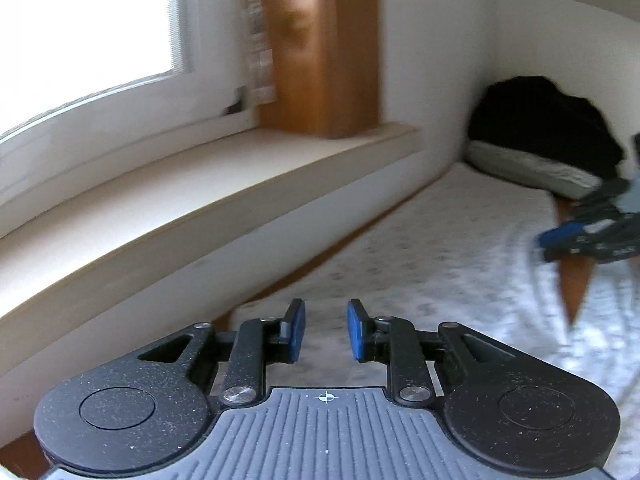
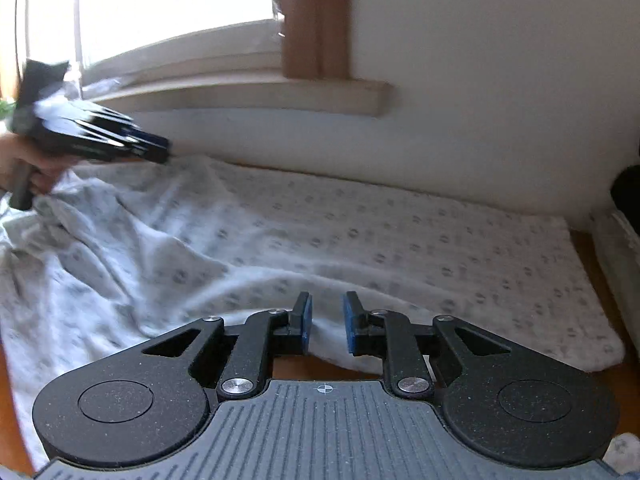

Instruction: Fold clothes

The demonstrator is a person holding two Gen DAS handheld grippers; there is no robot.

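The patterned garment [image 2: 360,232] lies spread but wrinkled on the wooden worktop [image 2: 600,264], no fold visible; left hand-held gripper [image 1: 326,330] and right hand-held gripper [image 2: 327,322] both stand apart, empty.

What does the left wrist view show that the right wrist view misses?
Left wrist only: the black bundle on a pale folded pile by the wall, and the right gripper from outside. Right wrist only: the person's hand holding the left gripper, and the cloth's crumpled left part. Both: the patterned white cloth, the windowsill, jaws apart and empty.
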